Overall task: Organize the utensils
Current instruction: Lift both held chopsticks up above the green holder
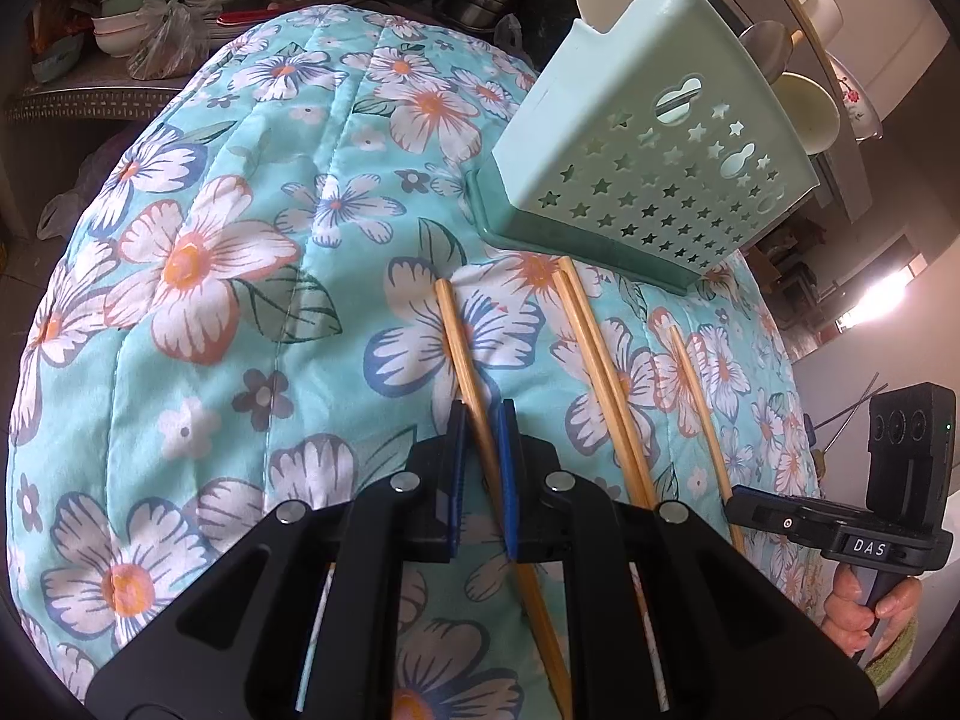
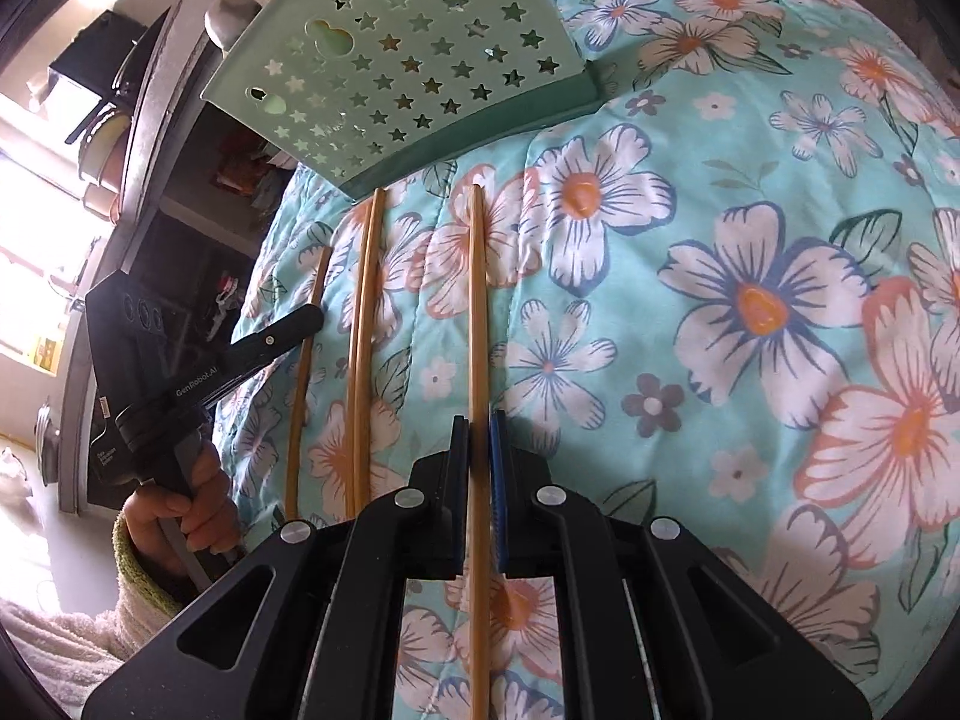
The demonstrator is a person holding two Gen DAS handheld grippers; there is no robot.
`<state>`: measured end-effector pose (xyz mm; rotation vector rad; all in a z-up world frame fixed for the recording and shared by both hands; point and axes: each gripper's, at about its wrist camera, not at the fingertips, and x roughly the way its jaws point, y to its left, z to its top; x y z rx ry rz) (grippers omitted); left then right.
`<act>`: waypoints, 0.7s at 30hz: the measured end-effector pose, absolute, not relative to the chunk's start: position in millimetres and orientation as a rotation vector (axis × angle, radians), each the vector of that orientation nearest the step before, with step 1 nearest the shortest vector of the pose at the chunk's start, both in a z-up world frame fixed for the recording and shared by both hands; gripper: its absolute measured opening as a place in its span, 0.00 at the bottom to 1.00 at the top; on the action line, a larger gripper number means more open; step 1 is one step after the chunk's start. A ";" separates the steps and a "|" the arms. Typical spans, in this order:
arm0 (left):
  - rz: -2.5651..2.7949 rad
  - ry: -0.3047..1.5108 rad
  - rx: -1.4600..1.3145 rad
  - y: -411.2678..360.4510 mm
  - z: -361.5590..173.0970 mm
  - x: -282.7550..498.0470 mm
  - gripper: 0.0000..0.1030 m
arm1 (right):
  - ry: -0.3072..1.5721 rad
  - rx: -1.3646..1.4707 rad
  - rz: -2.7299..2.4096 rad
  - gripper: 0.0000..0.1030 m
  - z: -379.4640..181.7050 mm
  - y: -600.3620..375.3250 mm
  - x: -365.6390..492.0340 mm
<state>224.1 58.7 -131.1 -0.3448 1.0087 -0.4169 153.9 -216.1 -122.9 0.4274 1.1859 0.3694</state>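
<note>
While both of my hands point down at the floral quilt (image 1: 240, 240), each tool is clamped on one wooden chopstick. My left tool (image 1: 480, 414) has its blue pads drawn in on the leftmost chopstick (image 1: 456, 330), which runs from under the tool's frame, up between the pads and on across a white flower. My right tool (image 2: 478, 426) grips the rightmost chopstick (image 2: 477, 300) the same way, the stick passing straight through the narrow gap between its pads. I cannot tell whether either stick is off the cloth or lying on it. Between these two lies a pair of chopsticks (image 2: 360, 330), side by side and touching each other, with their far ends reaching the darker green base of the utensil holder (image 1: 648, 138). That holder is mint green plastic, pierced with star-shaped holes, and it stands on the quilt at the far end of all four sticks. A cream spoon (image 1: 804, 114) and a metal spoon (image 1: 765, 48) stick out of its top, along with more wooden sticks. From the right wrist view I see my left hand (image 2: 180, 516) wrapped around its handle, a green-edged sleeve (image 2: 138, 570) at the wrist. Behind the quilt, a shelf (image 1: 90, 102) carries stacked bowls and a plastic bag.
</note>
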 end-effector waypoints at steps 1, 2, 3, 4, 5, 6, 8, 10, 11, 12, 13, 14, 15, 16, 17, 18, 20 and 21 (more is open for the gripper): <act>-0.416 1.009 -0.345 58.6 -131.1 224.0 0.09 | 1.179 0.404 0.363 0.08 -120.2 -216.0 156.6; -0.416 1.009 -0.344 58.3 -131.0 223.9 0.09 | 1.172 0.382 0.360 0.09 -116.4 -213.9 160.2; -0.416 1.009 -0.345 58.4 -130.9 224.0 0.09 | 1.157 0.360 0.355 0.13 -111.9 -212.0 165.2; -0.416 1.009 -0.345 58.4 -130.9 224.1 0.09 | 1.147 0.344 0.353 0.18 -109.0 -207.9 170.5; -0.415 1.010 -0.345 58.1 -130.9 224.1 0.09 | 1.138 0.321 0.352 0.20 -106.2 -204.3 175.0; -0.415 1.010 -0.344 58.3 -130.9 224.1 0.10 | 1.131 0.290 0.343 0.21 -104.2 -200.5 181.3; -0.416 1.009 -0.344 58.6 -130.9 224.3 0.10 | 1.120 0.238 0.330 0.21 -101.7 -192.4 193.5; -0.417 1.009 -0.345 58.6 -130.9 224.2 0.10 | 1.114 0.200 0.314 0.21 -102.2 -185.7 203.6; -0.417 1.010 -0.346 58.5 -130.9 224.2 0.10 | 1.110 0.182 0.306 0.21 -103.1 -182.2 208.2; -0.417 1.010 -0.345 58.4 -130.9 224.2 0.10 | 1.107 0.160 0.299 0.21 -104.7 -178.9 212.9; -0.417 1.010 -0.345 58.2 -130.9 224.1 0.10 | 1.104 0.144 0.291 0.21 -106.6 -176.3 216.7; -0.417 1.010 -0.345 58.2 -130.9 224.0 0.11 | 1.103 0.133 0.286 0.21 -108.7 -174.1 219.8; -0.416 1.010 -0.346 58.3 -130.9 224.1 0.11 | 1.104 0.127 0.283 0.21 -111.0 -172.1 222.4; -0.416 1.010 -0.346 58.3 -130.8 224.2 0.11 | 1.104 0.123 0.278 0.20 -113.1 -169.9 225.1; -0.416 1.010 -0.346 58.3 -130.8 224.2 0.11 | 1.102 0.122 0.273 0.19 -115.3 -169.4 227.3; -0.417 1.009 -0.346 58.3 -130.7 224.1 0.11 | 1.099 0.119 0.268 0.15 -116.4 -169.5 227.7; -0.416 1.009 -0.347 58.4 -130.7 224.3 0.11 | 1.094 0.128 0.265 0.08 -116.8 -170.6 228.9; -0.416 1.009 -0.348 58.5 -130.9 224.3 0.11 | 1.092 0.144 0.270 0.07 -115.9 -172.3 227.2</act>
